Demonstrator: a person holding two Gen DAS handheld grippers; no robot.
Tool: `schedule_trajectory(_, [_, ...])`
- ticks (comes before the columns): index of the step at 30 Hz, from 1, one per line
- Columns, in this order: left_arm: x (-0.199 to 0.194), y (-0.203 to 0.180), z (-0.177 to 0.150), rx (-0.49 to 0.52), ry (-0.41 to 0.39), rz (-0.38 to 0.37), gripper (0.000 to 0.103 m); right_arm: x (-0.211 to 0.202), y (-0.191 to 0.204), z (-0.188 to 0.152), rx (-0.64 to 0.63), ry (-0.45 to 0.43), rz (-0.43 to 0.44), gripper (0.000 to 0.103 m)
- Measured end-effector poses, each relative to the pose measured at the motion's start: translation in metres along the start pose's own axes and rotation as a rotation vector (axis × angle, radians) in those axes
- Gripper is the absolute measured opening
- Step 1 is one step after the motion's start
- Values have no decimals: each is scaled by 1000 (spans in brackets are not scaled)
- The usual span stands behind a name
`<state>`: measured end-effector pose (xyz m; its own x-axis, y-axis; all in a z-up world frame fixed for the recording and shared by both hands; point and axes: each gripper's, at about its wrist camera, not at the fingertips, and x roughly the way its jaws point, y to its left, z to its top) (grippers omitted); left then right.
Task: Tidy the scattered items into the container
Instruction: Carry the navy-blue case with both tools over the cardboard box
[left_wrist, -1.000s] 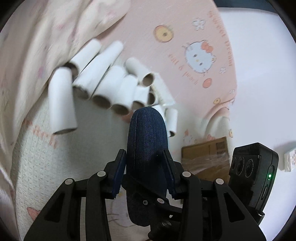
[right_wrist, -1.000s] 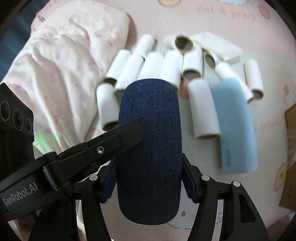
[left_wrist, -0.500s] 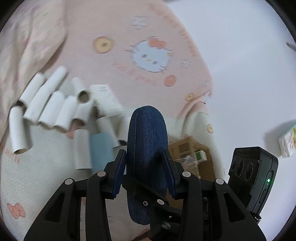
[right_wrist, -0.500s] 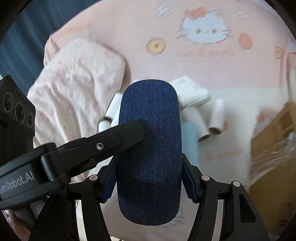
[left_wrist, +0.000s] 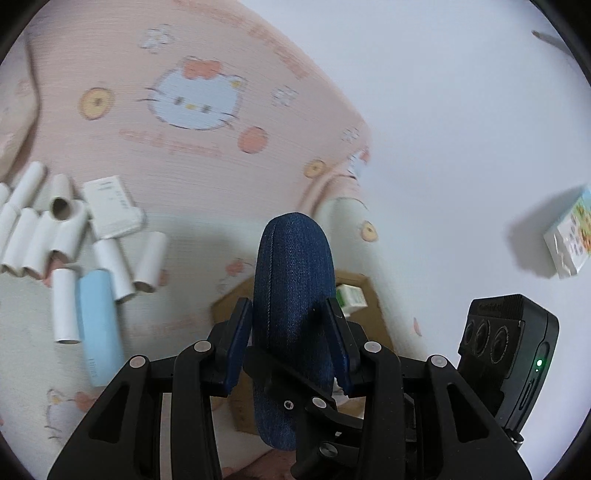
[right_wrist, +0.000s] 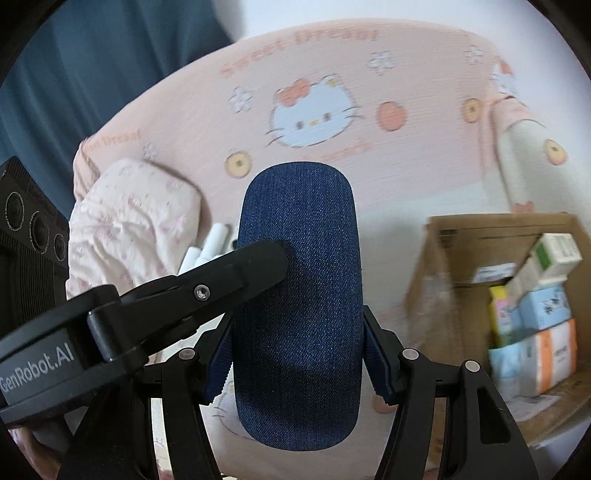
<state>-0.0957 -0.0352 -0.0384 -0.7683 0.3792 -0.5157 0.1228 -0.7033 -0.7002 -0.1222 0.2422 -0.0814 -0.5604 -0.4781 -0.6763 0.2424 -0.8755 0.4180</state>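
Gripping the dark blue denim case (left_wrist: 293, 317) from both sides, my left tool (left_wrist: 291, 328) and right tool (right_wrist: 295, 354) are each clamped on it. To the right stands the cardboard box (right_wrist: 436, 280) with cartons inside; white paper tubes (left_wrist: 110, 266) lie far left on the bed (left_wrist: 207, 236).

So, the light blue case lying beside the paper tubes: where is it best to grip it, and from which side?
Probably from above, across the narrow width of the light blue case, on its half nearer the camera. It lies flat and long; a white tube lies close along one long side farther up, while the near end looks free.
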Motion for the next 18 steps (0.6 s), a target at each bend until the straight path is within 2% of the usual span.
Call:
schedule_trajectory(9, [62,-59,4,26,60,-48,43,-28,-71,19,32,-21,-66,60])
schedule_trajectory(13, [101,-86,5,56,123,-71,43,-35,-111,26,63,-26,-80,60])
schedule_trajectory(18, [147,-106,-11,68,222,-110,43,-36,-163,23,82,35,-117,60])
